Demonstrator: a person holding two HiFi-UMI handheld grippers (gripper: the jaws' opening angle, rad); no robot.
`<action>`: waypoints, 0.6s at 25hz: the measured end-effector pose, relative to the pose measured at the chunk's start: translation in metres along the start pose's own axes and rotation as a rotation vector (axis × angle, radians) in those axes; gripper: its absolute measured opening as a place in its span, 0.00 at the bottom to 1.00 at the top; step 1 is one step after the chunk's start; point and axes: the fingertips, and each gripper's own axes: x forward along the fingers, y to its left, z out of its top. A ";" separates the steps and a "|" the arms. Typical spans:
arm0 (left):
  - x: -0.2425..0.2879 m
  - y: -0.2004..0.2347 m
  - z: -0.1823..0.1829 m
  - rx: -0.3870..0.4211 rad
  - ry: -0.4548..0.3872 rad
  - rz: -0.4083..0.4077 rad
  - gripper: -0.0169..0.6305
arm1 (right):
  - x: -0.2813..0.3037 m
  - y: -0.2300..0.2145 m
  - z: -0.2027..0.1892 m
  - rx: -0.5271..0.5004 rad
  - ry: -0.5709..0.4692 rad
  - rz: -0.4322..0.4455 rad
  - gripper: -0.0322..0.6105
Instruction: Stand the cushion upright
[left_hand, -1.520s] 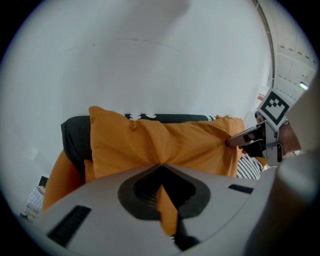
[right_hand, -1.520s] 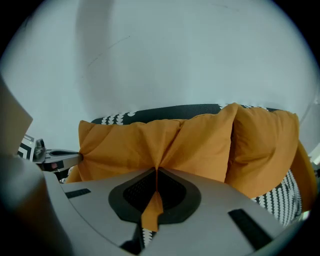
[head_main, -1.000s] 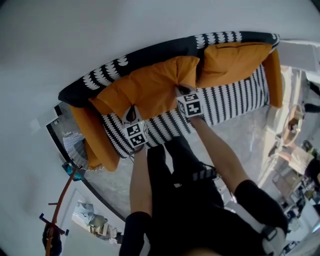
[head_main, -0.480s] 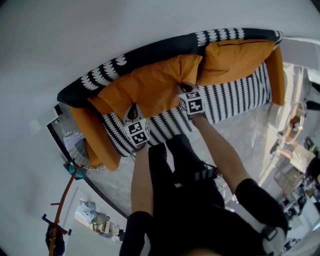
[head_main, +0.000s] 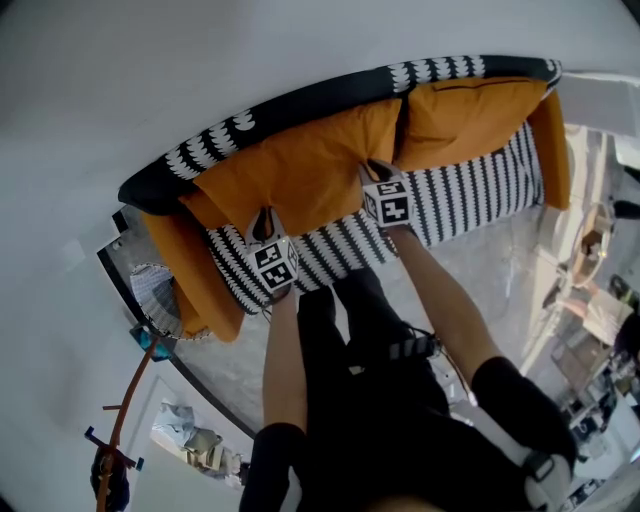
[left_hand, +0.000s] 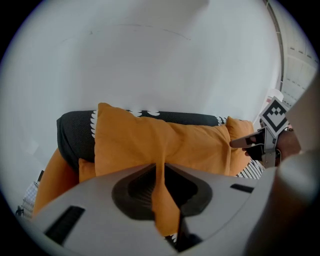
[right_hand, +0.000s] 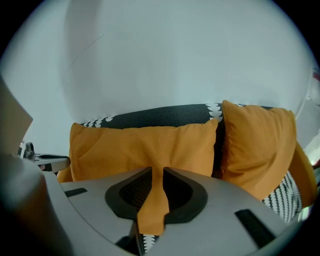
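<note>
The orange cushion (head_main: 300, 170) stands on its long edge against the black-and-white backrest (head_main: 300, 105) of the sofa. My left gripper (head_main: 263, 216) is at its lower left edge and my right gripper (head_main: 376, 170) at its lower right corner. In the left gripper view a thin fold of the cushion (left_hand: 145, 145) runs between the jaws of the left gripper (left_hand: 161, 169), which are opening. In the right gripper view a wider strip of the cushion (right_hand: 145, 145) fills the gap of the right gripper (right_hand: 156, 174), whose jaws are also opening.
A second orange cushion (head_main: 470, 120) leans on the backrest to the right, touching the first. Orange side bolsters sit at the sofa's left end (head_main: 190, 280) and right end (head_main: 550, 150). The striped seat (head_main: 470, 200) shows in front. A round basket (head_main: 150, 290) stands on the floor at the left.
The cushion has tipped back and now lies flatter against the backrest, with its pulled-out lower right corner gone. The right gripper has shifted slightly toward the backrest; the left has stayed put.
</note>
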 end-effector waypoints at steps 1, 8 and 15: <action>-0.003 0.001 0.000 -0.001 -0.003 0.002 0.08 | -0.003 0.001 0.001 -0.002 -0.002 -0.002 0.14; -0.030 0.004 0.012 0.004 -0.050 0.012 0.07 | -0.030 0.018 0.003 0.018 -0.020 0.005 0.14; -0.086 -0.006 0.042 0.009 -0.128 -0.047 0.02 | -0.086 0.054 0.016 0.029 -0.082 0.021 0.05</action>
